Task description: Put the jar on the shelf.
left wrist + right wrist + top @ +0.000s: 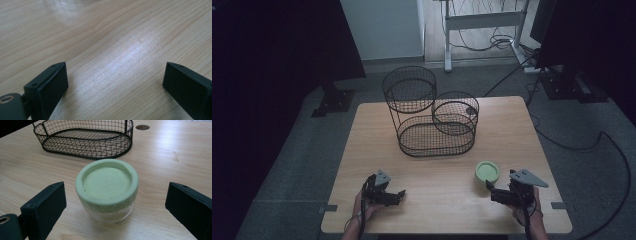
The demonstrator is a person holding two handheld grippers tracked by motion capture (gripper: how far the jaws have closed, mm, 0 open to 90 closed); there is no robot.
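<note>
While both hands rest near the table's front edge, the right gripper has its jaws spread wide, the jar with its green lid standing just ahead, centred between them, untouched. Beyond it sits the basket. The left gripper gapes over bare wood.
</note>
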